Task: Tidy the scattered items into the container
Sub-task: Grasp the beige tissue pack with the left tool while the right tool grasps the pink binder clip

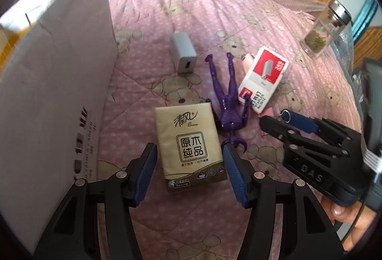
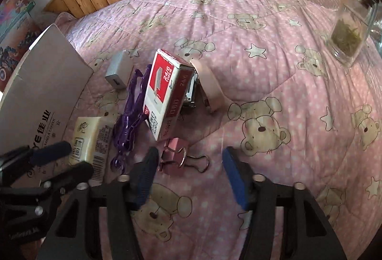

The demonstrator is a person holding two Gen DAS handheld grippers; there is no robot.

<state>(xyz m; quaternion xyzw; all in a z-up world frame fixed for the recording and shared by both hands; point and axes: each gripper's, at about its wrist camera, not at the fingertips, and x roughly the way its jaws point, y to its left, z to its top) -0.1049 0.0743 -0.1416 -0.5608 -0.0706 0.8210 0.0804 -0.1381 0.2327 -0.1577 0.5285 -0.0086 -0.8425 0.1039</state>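
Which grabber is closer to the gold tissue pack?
Left. The left gripper sits open with the tissue pack right between its fingers. The right gripper is off to the side, over the pink binder clip.

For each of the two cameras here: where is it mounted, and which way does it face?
Left wrist: on the left gripper, looking down at the tissue pack beside the cardboard box; right gripper visible.
Right wrist: on the right gripper, facing the binder clip; left gripper visible.
Shared: purple figure, staple box, charger, jar.
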